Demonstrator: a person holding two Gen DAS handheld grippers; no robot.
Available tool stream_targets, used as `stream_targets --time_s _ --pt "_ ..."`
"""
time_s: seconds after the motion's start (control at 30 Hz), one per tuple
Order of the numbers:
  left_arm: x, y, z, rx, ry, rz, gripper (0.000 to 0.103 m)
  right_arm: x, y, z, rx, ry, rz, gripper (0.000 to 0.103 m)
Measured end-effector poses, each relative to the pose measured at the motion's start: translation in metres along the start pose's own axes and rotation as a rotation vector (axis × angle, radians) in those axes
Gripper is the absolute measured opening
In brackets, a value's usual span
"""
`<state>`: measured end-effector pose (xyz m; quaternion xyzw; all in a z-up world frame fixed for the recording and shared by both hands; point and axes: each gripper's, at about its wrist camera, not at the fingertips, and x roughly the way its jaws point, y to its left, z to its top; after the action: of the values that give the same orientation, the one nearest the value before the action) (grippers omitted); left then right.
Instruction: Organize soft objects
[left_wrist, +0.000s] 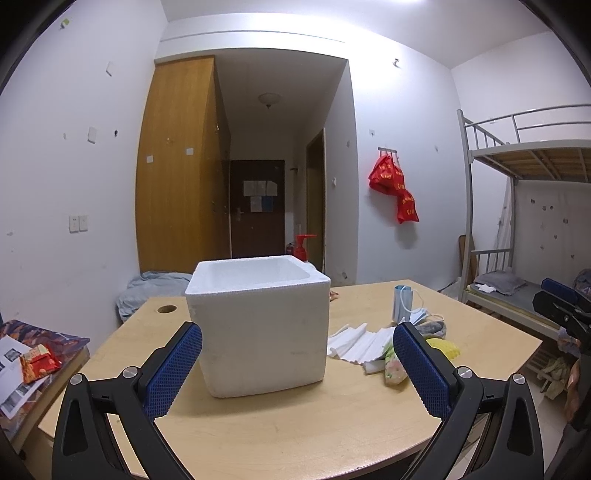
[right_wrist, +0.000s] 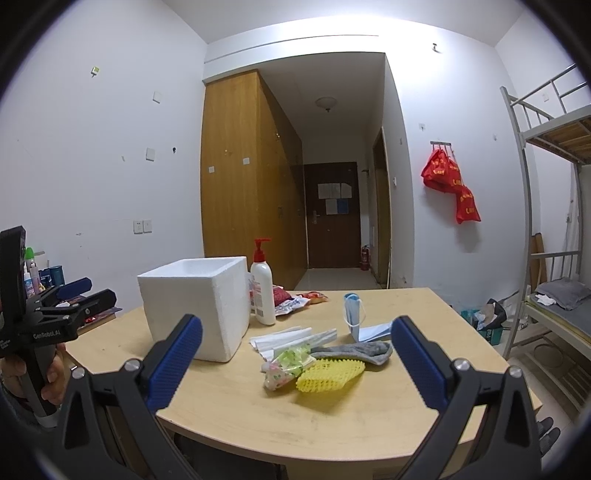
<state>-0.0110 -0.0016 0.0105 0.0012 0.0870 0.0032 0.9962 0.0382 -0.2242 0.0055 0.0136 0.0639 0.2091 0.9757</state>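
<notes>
A white foam box (left_wrist: 258, 325) stands open-topped on the wooden table (left_wrist: 295, 424); it also shows in the right wrist view (right_wrist: 195, 302). Right of it lie soft items: white foam sheets (right_wrist: 291, 338), a grey sock (right_wrist: 354, 350), a yellow foam net (right_wrist: 328, 373), a floral cloth pouch (right_wrist: 284, 369) and blue face masks (right_wrist: 354, 314). My left gripper (left_wrist: 295, 369) is open and empty, just in front of the box. My right gripper (right_wrist: 295, 362) is open and empty, above the table's near edge before the pile.
A lotion pump bottle (right_wrist: 263, 288) and red snack packets (right_wrist: 295, 299) stand behind the box. Books with a red packet (left_wrist: 37, 362) lie on a low surface at left. A bunk bed (left_wrist: 524, 221) is at right, a wardrobe (left_wrist: 177, 166) behind.
</notes>
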Motion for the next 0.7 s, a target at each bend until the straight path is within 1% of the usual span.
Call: stream_targets --time_s 0.7 --pt "-0.0022 -0.0044 0.0013 0.025 0.004 -0.003 0.103 -0.0007 -0.0013 0.0008 0.005 0.010 0.000 0.103"
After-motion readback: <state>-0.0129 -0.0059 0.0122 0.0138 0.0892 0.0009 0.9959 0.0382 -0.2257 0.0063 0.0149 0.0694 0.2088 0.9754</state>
